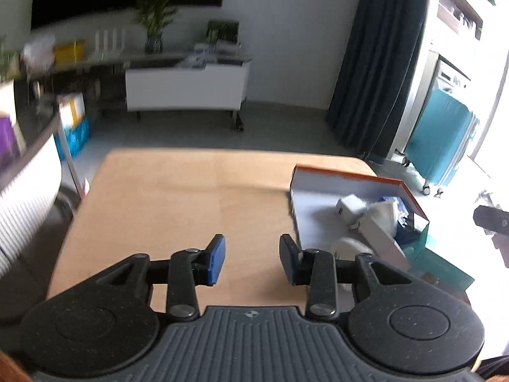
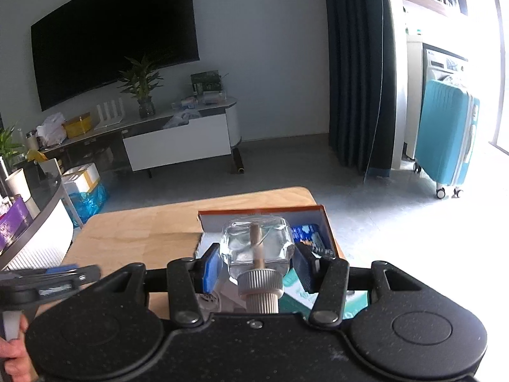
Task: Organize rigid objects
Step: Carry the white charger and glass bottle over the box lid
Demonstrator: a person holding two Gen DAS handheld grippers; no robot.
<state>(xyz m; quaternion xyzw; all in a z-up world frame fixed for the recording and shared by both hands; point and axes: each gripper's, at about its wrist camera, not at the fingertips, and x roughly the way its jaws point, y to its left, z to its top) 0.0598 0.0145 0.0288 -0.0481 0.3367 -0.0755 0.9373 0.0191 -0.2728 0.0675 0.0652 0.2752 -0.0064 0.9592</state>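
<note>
My right gripper [image 2: 258, 262] is shut on a clear glass bottle [image 2: 256, 246] with a grey ribbed cap and a wick inside. It holds the bottle above the orange-rimmed box [image 2: 264, 213]. My left gripper [image 1: 252, 259] is open and empty over the bare wooden table [image 1: 178, 197], just left of the same box [image 1: 350, 176]. The box holds a white cube [image 1: 350, 208], a white carton [image 1: 378, 222], a blue packet [image 1: 399, 207] and a round white item [image 1: 348, 246]. The left gripper also shows at the left edge of the right wrist view [image 2: 47, 281].
A teal packet [image 1: 442, 264] lies at the box's near right. Beyond the table are a TV stand [image 1: 184, 86], a dark curtain [image 1: 378, 63] and a teal suitcase [image 1: 442, 140]. A grey-topped side table [image 2: 38, 219] stands to the left.
</note>
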